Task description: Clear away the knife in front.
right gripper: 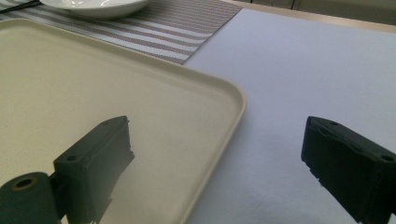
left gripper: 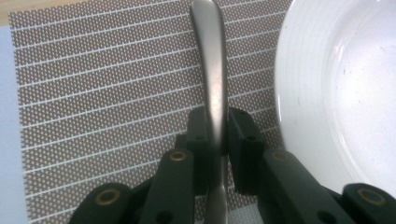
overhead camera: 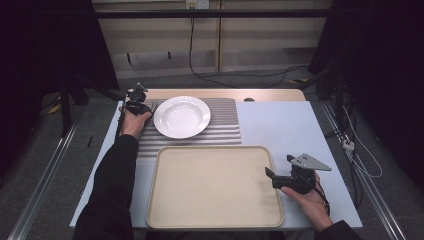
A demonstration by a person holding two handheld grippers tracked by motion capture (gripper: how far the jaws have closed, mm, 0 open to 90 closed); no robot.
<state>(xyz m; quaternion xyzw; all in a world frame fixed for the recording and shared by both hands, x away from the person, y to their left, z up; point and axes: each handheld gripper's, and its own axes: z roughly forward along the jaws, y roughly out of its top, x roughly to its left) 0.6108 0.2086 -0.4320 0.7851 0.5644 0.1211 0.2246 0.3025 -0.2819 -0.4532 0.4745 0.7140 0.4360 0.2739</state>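
The striped placemat [left gripper: 107,88] lies under my left gripper [left gripper: 217,135], whose jaws pinch a fork's handle [left gripper: 212,70] just beside the white plate [left gripper: 336,84]. I judge the fork grasped; next, lift it cleanly. My right gripper [right gripper: 219,172] waits wide apart over the tray's edge [right gripper: 236,100].

Fork [left gripper: 212,79]: handle end cut off at top edge of left gripper view; its lower part hidden between the jaws. In high view, too small to make out beyond tines beside the plate [overhead camera: 181,117]. Plate cropped at right edge in left gripper view. Tray [right gripper: 140,107] cropped left and bottom in right gripper view.
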